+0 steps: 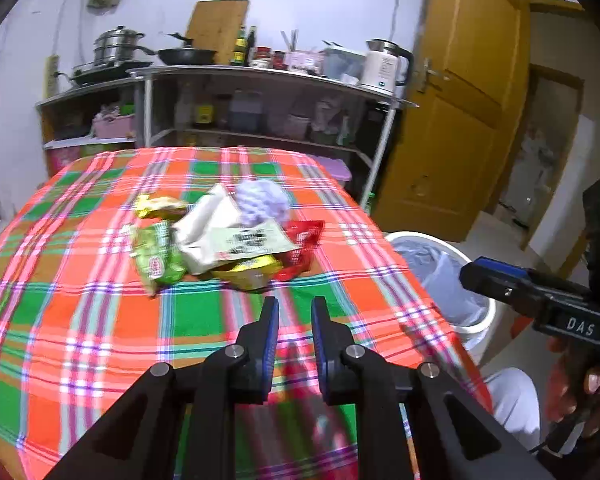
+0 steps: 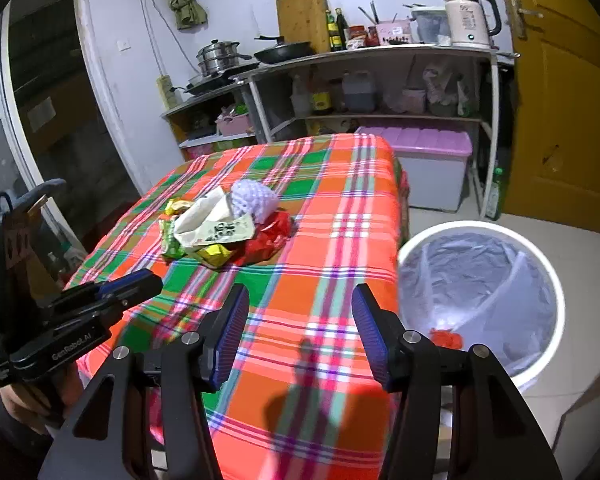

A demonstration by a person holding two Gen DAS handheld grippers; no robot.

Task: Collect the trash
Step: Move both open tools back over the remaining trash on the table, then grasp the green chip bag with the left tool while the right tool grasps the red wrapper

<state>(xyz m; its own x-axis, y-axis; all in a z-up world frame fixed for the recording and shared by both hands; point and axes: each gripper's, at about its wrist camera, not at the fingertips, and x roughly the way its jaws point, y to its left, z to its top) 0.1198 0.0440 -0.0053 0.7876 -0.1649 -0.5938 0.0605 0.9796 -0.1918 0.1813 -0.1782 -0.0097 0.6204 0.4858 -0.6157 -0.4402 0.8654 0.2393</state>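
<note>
Wrappers (image 1: pixel 228 240) lie heaped, crumpled: green, yellow, red, white.

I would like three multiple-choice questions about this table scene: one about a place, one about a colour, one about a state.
1. Where is the white bin?
A. on the table
B. on the floor beside the table
C. on the shelf

2. What colour is the scrap inside the bin?
A. red
B. blue
C. black

3. How does the right hand-held gripper stand?
A. shut on a wrapper
B. open and empty
C. shut on the cloth

Answers:
1 B: the bin stands on the floor next to the table edge.
2 A: a red scrap lies on the bin liner.
3 B: its fingers are wide apart with only tablecloth seen between them.
</note>
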